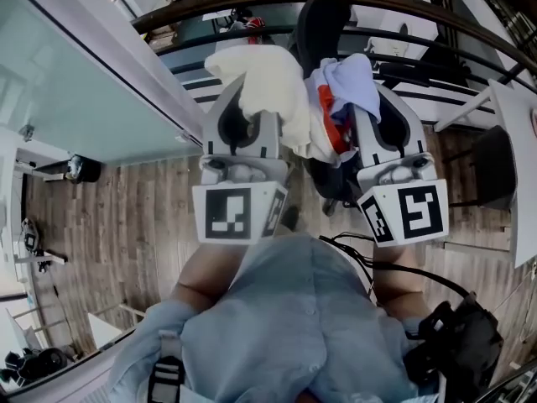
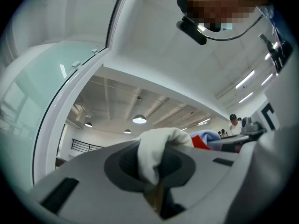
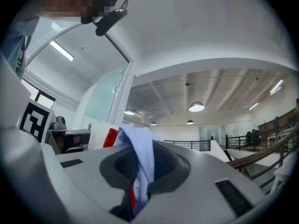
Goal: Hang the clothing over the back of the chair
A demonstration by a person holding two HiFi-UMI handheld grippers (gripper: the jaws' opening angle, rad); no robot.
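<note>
Floor (image 1: 126,225) and chair (image 1: 323,23) show only in head view.

Straight ahead the black office chair (image 1: 324,23) blocks me, partly hidden by the white, blue and red cloth bundle (image 1: 289,99). A frosted glass wall (image 1: 75,82) closes my left, a white surface (image 1: 516,133) my right, a curved dark handrail (image 1: 419,7) beyond. Wooden floor (image 1: 143,225) lies open at left.

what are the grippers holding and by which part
The clothing, bunched between them: the left gripper is shut on a cream fold, the right gripper on a pale blue fold.
</note>
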